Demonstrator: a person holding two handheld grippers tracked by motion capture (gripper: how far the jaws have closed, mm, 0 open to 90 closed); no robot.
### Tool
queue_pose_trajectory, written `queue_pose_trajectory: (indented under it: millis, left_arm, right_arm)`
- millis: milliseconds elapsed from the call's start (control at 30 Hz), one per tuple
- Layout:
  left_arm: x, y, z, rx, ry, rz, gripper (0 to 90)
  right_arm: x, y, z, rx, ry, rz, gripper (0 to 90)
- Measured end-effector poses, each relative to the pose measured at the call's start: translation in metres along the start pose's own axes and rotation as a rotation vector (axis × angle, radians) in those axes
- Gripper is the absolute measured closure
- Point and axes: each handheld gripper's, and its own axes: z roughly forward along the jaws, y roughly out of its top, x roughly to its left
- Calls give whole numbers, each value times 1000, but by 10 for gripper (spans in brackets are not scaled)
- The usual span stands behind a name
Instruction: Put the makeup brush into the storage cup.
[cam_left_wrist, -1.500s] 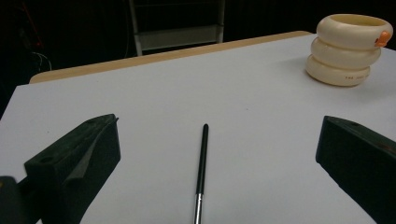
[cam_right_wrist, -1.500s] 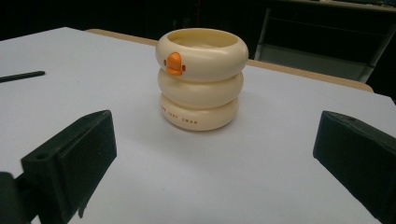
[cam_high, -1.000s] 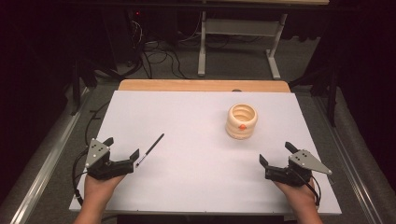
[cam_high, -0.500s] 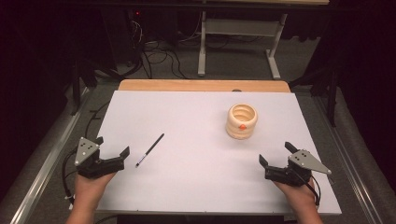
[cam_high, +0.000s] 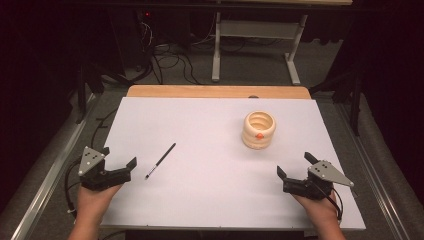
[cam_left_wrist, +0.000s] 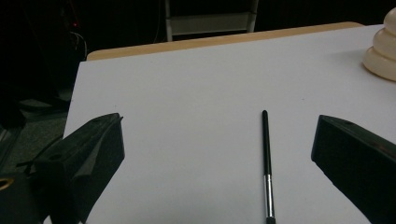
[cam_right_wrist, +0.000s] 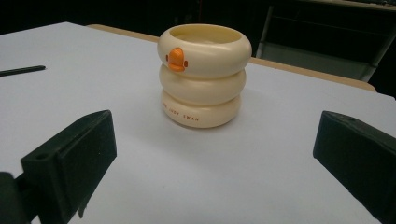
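Note:
A thin black pen (cam_high: 160, 161) with a silver band lies flat on the white table (cam_high: 210, 195), left of centre; it also runs up the middle of the left gripper view (cam_left_wrist: 266, 163). My left gripper (cam_high: 120, 166) rests open just left of the pen, nothing between its jaws. A cream ringed cup with an orange beak (cam_high: 259, 129) stands upright right of centre, and faces me in the right gripper view (cam_right_wrist: 203, 74). My right gripper (cam_high: 295, 166) is open near the front right, short of the cup.
A wooden strip (cam_high: 215, 92) borders the table's far edge. Beyond it are dark floor, cables and a white metal stand (cam_high: 255, 30). Metal rails run along both sides of the table.
The left gripper has let go of the pen and drawn back to the left and toward the front edge. The pen now lies alone. The right gripper has stayed put.

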Motion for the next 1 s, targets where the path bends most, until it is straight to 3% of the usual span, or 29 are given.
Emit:
queue_pose_trajectory:
  millis: [300,1000]
  left_arm:
    - [-2,-1,4,56,13,21,36]
    - [-4,-5,15,179,-33,24,36]
  right_arm:
    - [0,-1,1,4,6,-6,10]
    - [1,-1,1,9,7,8,10]
